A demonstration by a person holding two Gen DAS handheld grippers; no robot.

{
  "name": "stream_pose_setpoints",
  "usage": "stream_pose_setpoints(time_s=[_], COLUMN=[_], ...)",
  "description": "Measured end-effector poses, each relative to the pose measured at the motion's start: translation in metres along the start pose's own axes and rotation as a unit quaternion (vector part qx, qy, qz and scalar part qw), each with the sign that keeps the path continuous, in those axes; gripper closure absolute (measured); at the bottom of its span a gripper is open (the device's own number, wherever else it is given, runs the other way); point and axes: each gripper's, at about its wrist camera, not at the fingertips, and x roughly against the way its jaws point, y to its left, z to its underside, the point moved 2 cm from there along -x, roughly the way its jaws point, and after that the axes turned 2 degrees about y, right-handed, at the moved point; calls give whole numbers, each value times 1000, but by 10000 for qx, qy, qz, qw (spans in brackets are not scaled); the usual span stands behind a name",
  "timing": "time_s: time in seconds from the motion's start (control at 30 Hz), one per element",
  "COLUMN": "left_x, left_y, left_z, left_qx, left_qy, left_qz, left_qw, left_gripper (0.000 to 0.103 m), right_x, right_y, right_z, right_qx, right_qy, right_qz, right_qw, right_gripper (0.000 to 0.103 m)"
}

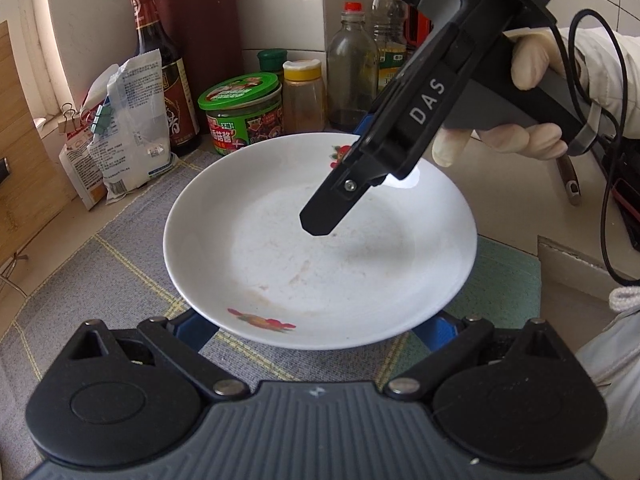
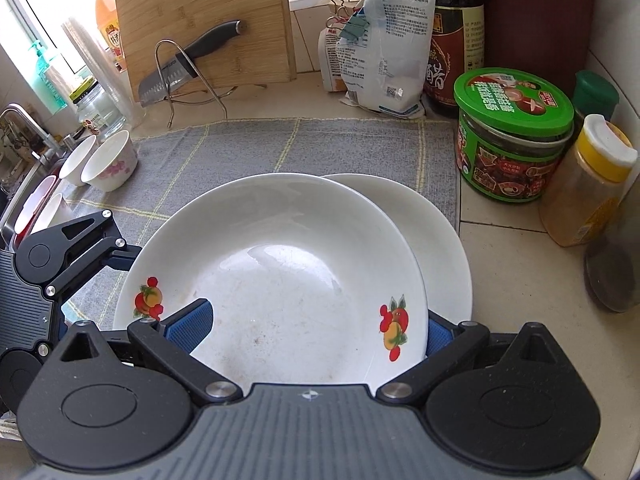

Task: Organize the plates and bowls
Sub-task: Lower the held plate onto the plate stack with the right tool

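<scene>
A white plate with fruit prints (image 1: 320,240) fills both views; in the right wrist view (image 2: 280,280) it lies partly over a second white plate (image 2: 444,240) on the grey mat (image 2: 280,144). My right gripper (image 1: 320,220) comes in from the far side, one finger over the plate's inside and one under its rim; in its own view (image 2: 308,332) the blue pads (image 2: 192,322) sit at the plate's near rim. My left gripper (image 1: 316,332) is open, its blue pads (image 1: 192,330) under the near rim; it shows at the left in the right wrist view (image 2: 120,256). Two small bowls (image 2: 108,164) stand far left.
Jars and bottles crowd the back: a green-lidded jar (image 2: 512,136), a yellow-capped spice jar (image 2: 592,184), a soy sauce bottle (image 1: 160,60), clipped bags (image 2: 384,48). A cutting board with a knife (image 2: 196,32) leans at the wall. A sink (image 2: 24,152) lies at the left.
</scene>
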Motion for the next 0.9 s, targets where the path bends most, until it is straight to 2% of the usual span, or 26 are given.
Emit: stream_pose_setpoints(time_s=[0.53, 0.9], left_x=[-8, -10], left_y=[8, 10], left_z=[-1, -3], left_qx=[255, 165], left_qy=[201, 283], left_qz=[67, 29], left_qw=[9994, 9995], left_gripper=[3, 3], right_x=[-17, -23], right_y=[-3, -5], right_z=[-8, -9], right_qx=[18, -76], right_qy=[163, 245], right_qz=[-23, -40], right_qw=[9999, 9997], right_gripper=[0, 0])
